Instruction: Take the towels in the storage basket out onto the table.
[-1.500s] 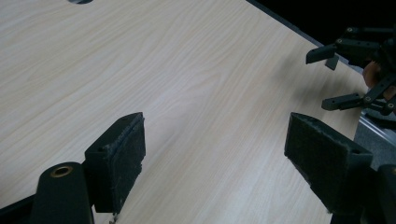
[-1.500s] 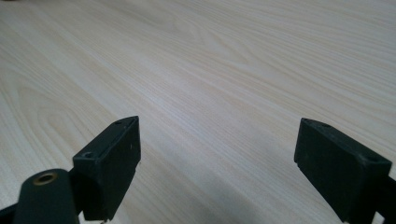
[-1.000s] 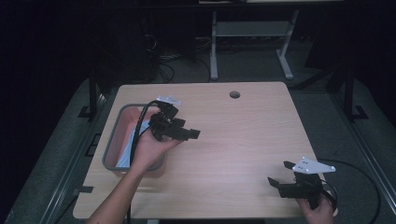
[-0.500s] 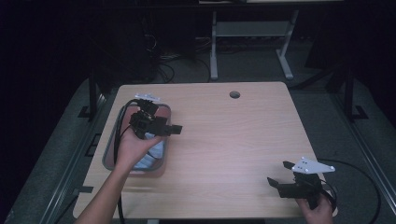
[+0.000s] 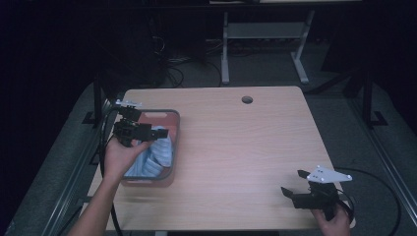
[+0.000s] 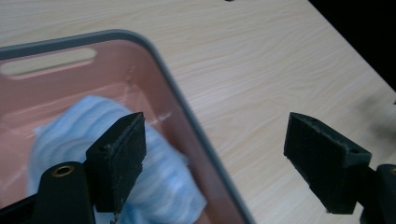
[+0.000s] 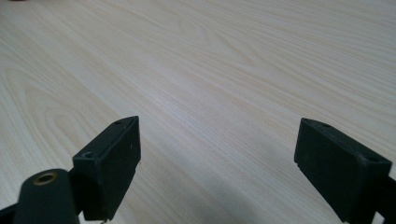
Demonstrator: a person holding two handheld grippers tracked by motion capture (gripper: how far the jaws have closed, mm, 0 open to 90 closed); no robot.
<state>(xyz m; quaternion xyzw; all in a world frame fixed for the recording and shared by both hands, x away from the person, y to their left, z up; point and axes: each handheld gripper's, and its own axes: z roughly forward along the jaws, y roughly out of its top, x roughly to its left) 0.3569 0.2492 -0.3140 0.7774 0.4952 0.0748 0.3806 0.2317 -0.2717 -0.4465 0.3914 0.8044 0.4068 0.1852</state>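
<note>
Left gripper point(image 5: 156, 132) has slid left over the pink bin point(image 5: 174, 129) — jaws wide, cloth point(image 5: 158, 152) dropped in; right gripper point(image 5: 290, 192) idles open.

In the left gripper view, the pink bin point(image 6: 154, 74) is cut off by the left and bottom edges, and the blue striped cloth point(image 6: 163, 186) inside it is partly hidden behind one black jaw and slightly blurred. In the high view, part of the cloth is covered by the left gripper point(image 5: 162, 132) and the left hand point(image 5: 118, 156). The right hand point(image 5: 337, 223) is cut off by the bottom edge.
</note>
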